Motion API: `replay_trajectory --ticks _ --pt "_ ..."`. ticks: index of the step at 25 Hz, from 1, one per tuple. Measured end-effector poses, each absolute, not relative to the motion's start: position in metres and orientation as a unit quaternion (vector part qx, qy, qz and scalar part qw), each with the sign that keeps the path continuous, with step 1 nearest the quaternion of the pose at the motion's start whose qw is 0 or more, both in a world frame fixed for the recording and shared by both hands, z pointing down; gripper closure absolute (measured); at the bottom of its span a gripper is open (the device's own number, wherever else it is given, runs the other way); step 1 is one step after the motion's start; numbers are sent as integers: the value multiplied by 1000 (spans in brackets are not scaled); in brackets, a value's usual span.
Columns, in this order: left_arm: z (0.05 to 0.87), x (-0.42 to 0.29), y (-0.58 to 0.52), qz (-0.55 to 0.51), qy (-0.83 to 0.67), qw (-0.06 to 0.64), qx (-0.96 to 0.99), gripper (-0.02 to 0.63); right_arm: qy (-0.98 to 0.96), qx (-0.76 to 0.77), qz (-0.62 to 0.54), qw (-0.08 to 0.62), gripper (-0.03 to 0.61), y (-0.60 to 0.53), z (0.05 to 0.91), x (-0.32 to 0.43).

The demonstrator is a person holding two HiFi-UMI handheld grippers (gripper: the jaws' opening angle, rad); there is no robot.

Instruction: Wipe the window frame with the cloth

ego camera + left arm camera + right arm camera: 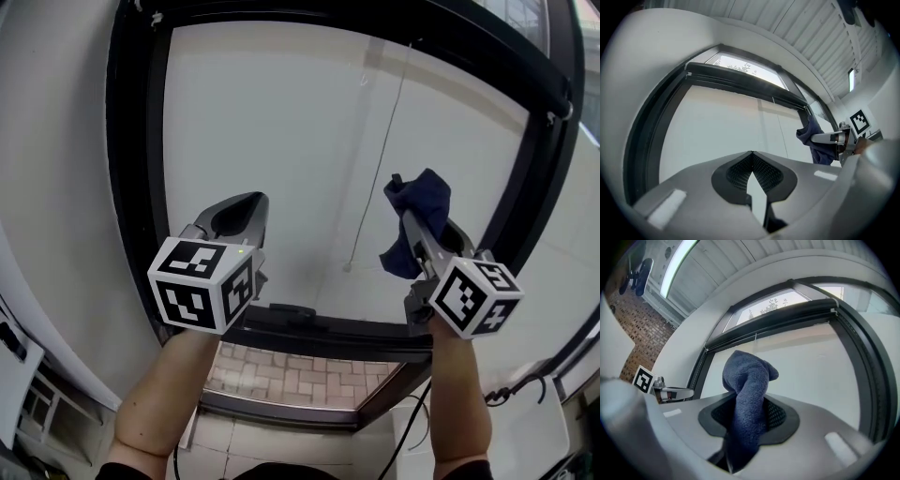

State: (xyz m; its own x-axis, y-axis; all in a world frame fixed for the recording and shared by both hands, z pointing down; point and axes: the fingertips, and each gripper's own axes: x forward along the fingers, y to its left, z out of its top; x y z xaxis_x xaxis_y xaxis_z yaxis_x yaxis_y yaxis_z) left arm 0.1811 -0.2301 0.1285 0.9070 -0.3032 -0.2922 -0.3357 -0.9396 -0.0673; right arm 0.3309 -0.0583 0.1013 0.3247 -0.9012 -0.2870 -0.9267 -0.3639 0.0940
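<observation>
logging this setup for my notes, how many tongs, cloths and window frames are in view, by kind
grey handheld tongs with marker cubes: 2, left tongs and right tongs
dark blue terry cloth: 1
black metal window frame: 1
total: 4

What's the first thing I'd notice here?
A dark blue cloth sticks up from the right tool, which is shut on it, near the window's right side. The big black window frame runs all around, and the left tool is shut with nothing in it.
</observation>
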Motion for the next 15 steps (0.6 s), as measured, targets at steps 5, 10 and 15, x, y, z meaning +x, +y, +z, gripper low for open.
replay_trajectory --ticks 5,10,15 --pt "155 198 -209 129 151 58 -978 620 538 -830 144 27 451 -25 141 350" --pt "197 210 -181 128 110 76 -983 620 519 -846 111 54 451 -1 204 364" --pt "238 215 -172 110 107 66 -986 620 534 -840 73 65 451 0 257 366"
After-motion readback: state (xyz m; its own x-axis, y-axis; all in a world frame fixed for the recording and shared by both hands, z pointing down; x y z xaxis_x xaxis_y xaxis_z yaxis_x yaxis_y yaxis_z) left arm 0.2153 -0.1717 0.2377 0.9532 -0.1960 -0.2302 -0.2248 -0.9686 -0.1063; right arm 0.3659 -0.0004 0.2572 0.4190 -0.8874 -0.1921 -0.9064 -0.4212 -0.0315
